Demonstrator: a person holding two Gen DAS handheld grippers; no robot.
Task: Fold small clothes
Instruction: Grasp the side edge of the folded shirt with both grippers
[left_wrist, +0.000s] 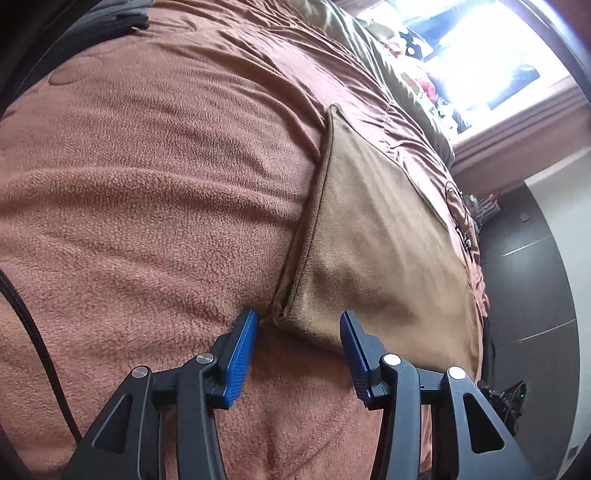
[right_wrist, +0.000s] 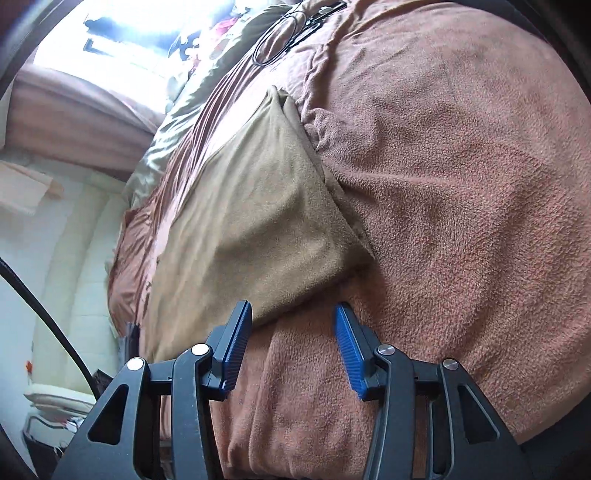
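A small tan fleece garment (left_wrist: 373, 236) lies folded flat on a brown fleece blanket (left_wrist: 147, 184). In the left wrist view my left gripper (left_wrist: 299, 325) is open, its blue pads (left_wrist: 242, 354) straddling the garment's near corner, just above the blanket. In the right wrist view the same tan garment (right_wrist: 255, 214) lies ahead. My right gripper (right_wrist: 293, 314) is open and empty, its fingers at the garment's near edge over the blanket (right_wrist: 461, 184).
The bed's edge drops to a dark floor (left_wrist: 524, 280) on the right of the left wrist view. A bright window (right_wrist: 110, 40) and pillows sit at the bed's far end. A black cable loop (right_wrist: 277, 40) lies on the blanket. A dark garment pile (left_wrist: 114, 14) sits far left.
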